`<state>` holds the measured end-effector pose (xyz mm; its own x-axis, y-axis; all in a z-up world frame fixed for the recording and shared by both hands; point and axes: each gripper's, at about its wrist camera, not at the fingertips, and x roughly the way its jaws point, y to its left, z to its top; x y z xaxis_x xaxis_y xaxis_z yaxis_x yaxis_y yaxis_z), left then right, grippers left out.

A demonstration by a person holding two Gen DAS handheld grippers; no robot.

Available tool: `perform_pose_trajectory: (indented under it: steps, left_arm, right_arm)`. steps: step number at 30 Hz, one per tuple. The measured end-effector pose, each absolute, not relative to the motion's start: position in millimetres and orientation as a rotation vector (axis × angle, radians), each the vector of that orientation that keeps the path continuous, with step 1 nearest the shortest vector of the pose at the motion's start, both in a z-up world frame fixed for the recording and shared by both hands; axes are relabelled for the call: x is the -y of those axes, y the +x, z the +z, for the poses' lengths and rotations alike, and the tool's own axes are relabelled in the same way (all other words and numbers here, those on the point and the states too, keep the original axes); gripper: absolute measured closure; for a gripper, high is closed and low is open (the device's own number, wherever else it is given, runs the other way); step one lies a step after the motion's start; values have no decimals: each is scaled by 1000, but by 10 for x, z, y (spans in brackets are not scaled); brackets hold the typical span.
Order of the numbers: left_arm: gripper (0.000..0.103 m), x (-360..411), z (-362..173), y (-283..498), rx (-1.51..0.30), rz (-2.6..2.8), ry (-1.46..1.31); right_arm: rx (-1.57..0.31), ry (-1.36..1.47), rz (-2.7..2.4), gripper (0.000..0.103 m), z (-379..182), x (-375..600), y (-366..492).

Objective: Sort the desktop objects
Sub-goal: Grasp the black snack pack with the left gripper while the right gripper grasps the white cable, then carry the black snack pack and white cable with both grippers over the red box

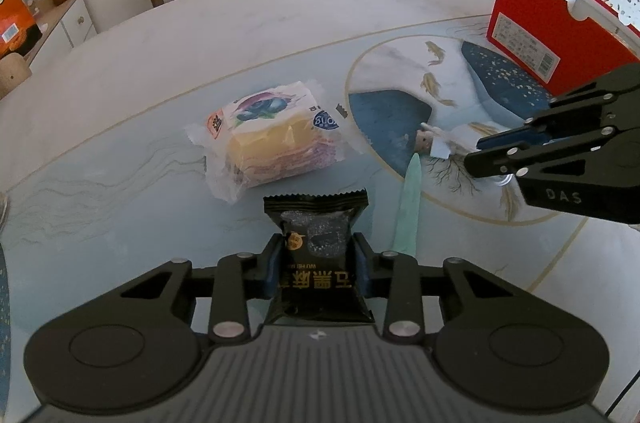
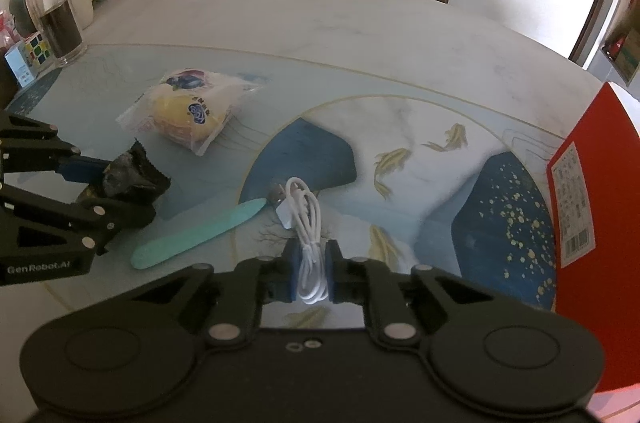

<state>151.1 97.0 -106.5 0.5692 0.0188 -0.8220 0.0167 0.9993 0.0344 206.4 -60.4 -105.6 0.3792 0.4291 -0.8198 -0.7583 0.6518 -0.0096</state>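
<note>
Between my left tongs [image 1: 316, 263], a black snack packet [image 1: 318, 243] is clamped above the table [image 1: 160, 71]. My right tongs [image 2: 312, 263] grip a coiled white cable [image 2: 306, 215]. At 11 o'clock of the packet lies a wrapped cake [image 1: 272, 135]; at 1 o'clock, a mint-green strip [image 1: 408, 207]. A red box [image 1: 548, 31] stands at 2 o'clock.

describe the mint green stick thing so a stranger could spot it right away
On the round table, look at the rim of the painted fish medallion. The mint green strip lies flat across it, between the two grippers. It is the only long, thin, unwrapped item; its neighbours are bagged snacks.
</note>
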Motion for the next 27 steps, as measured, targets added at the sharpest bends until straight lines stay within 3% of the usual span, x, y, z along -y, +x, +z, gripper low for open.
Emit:
perform_pose_trajectory:
  steps: [27]
  left_arm:
    - [70,-1050,-766,1330,-994,0,-73]
  right_arm:
    - [-918,-317,788,95,-622,890,1936]
